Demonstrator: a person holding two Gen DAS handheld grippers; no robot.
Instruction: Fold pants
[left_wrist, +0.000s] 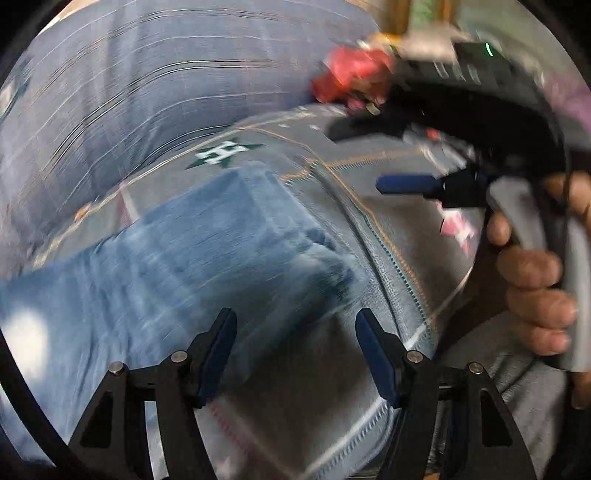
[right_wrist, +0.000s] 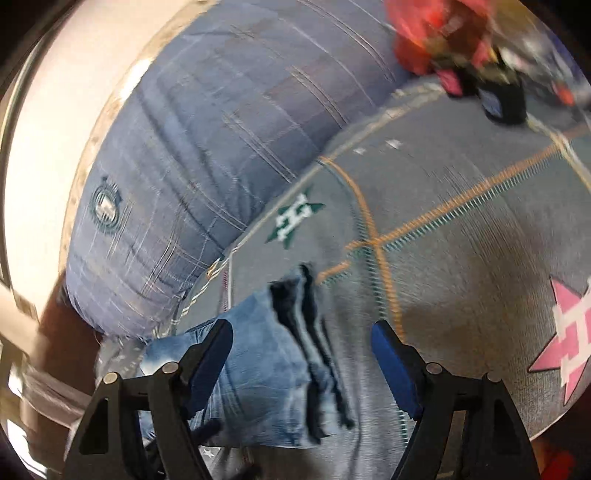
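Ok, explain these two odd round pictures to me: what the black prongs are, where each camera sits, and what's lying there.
Each picture comes from a fisheye camera mounted on a hand-held gripper, looking forward along its two fingers. The black prongs with blue pads are those fingers. One view shows the left gripper, the other the right gripper; both are open and hold nothing. The left view also shows the hand gripping the other tool's handle. Below lie blue jeans, folded, on a grey bedspread with star patterns. A plaid pillow sits behind. The blur hides finer detail.

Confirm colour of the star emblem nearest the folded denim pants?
Green star emblem with white pattern; clearest in right wrist view.
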